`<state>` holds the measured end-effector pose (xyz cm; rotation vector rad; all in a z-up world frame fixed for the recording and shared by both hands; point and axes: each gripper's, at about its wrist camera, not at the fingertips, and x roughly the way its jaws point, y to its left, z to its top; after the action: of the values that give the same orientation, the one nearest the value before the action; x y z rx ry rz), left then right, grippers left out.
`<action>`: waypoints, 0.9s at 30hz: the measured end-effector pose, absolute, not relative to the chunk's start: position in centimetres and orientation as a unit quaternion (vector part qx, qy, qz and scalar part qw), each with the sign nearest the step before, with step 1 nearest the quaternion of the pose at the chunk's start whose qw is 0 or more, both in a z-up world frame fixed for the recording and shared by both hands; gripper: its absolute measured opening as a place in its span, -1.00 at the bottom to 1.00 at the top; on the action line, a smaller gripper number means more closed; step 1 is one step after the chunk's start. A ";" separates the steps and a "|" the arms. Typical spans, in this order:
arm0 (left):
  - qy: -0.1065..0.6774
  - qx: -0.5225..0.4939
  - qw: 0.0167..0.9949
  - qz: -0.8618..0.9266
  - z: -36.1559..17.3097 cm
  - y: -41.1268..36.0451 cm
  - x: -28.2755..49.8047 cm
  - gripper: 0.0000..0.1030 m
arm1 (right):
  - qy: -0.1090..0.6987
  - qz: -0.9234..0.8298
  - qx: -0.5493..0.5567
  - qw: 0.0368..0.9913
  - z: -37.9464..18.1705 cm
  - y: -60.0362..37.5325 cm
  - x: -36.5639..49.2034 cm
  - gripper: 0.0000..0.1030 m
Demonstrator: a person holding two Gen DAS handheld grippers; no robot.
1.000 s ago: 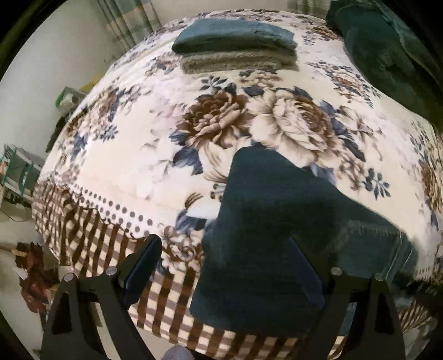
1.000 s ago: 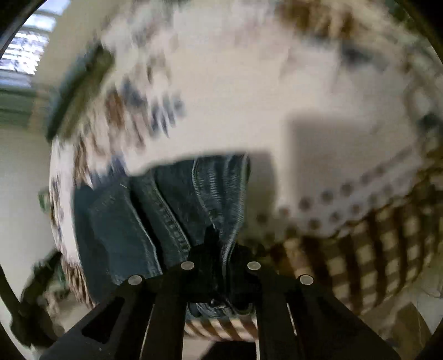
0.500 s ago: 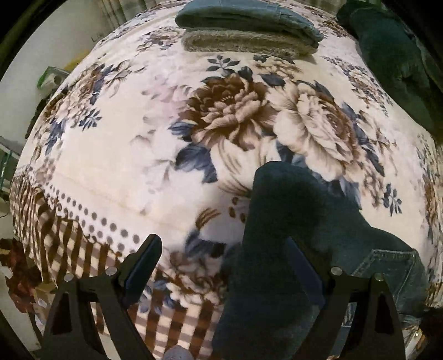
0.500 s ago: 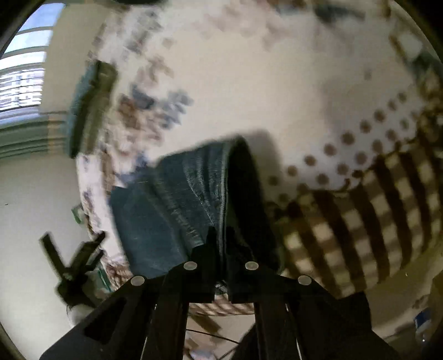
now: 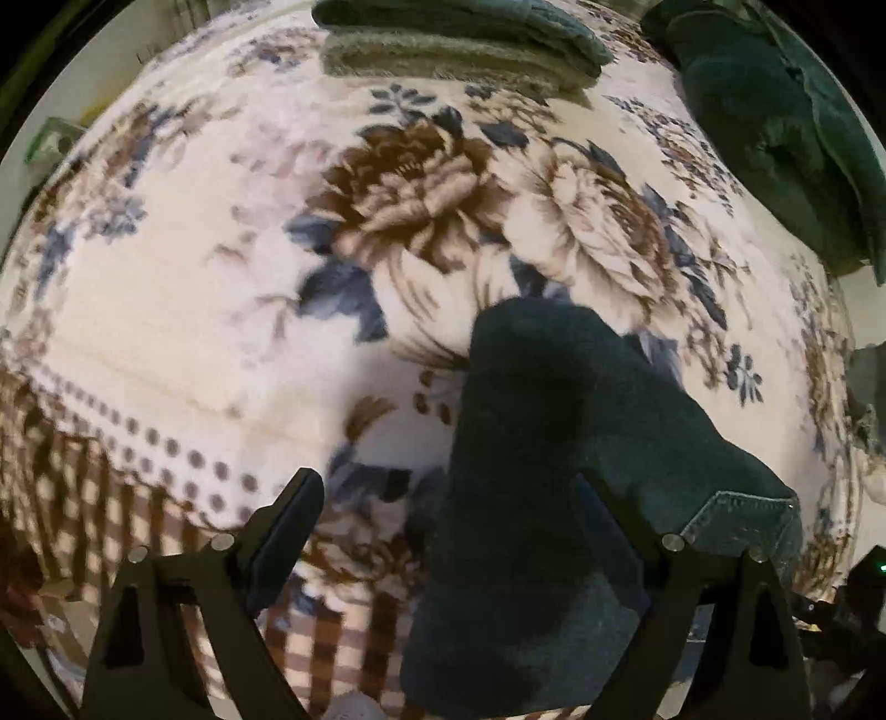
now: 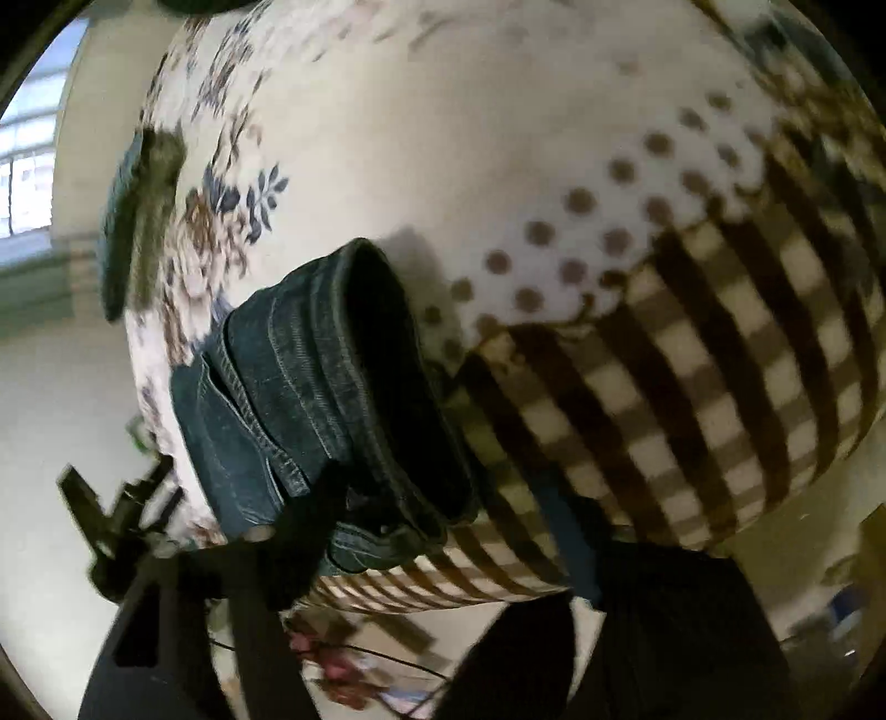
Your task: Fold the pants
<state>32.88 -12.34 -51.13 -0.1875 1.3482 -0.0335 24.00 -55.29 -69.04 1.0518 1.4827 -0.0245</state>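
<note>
The dark blue jeans (image 5: 554,487) lie in a folded bundle at the near edge of the floral bed cover (image 5: 221,288). My left gripper (image 5: 454,531) is open, its right finger (image 5: 614,526) over the jeans and its left finger (image 5: 288,526) over bare cover. In the right wrist view the same jeans (image 6: 310,399) hang over the bed edge with the waistband toward me. My right gripper (image 6: 437,548) now stands open, its left finger (image 6: 299,543) against the denim and its right finger (image 6: 565,531) apart from it.
A folded stack of clothes (image 5: 459,39) lies at the far side of the bed. A dark green blanket (image 5: 775,127) is heaped at the far right. The cover's brown checked border (image 6: 692,387) hangs down over the bed edge. The floor below holds clutter (image 6: 343,664).
My right gripper was shut on the jeans' waistband and has now opened and let go. My left gripper moved closer over the bed, staying open.
</note>
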 end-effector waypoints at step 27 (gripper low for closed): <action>0.653 -0.156 0.740 -0.051 -55.2 -12.2 30.7 0.77 | 0.609 0.019 0.467 0.641 -69.6 -52.3 28.6 0.00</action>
<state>30.65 -12.15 -55.21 -0.3418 1.4322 -0.1126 28.65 -52.33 -69.56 1.0651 1.3884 0.0422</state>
